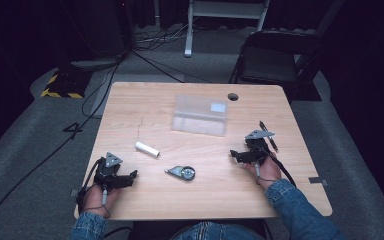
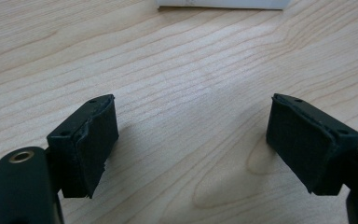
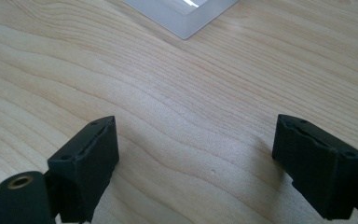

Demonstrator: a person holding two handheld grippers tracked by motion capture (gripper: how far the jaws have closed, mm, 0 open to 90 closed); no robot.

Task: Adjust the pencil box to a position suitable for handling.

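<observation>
Both the left tool (image 1: pixel 130 176) and the right tool (image 1: pixel 236 156) rested wide open and empty on the bench (image 1: pixel 210 195), the small tape dispenser (image 1: pixel 182 172) lying between them, seemingly light, rigid and best pinched across its flat sides.

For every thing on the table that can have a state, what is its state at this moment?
Left tongs: open, nothing between the jaws, low over the wood.
Right tongs: open, nothing between the jaws.
Clear plastic box: lying flat; open or closed is not clear.
White cylinder: lying on its side, untouched.
Grey tape dispenser: lying flat, untouched.
Black pen: lying flat beside the right tongs.
Folding chair: unfolded, behind the table.
</observation>
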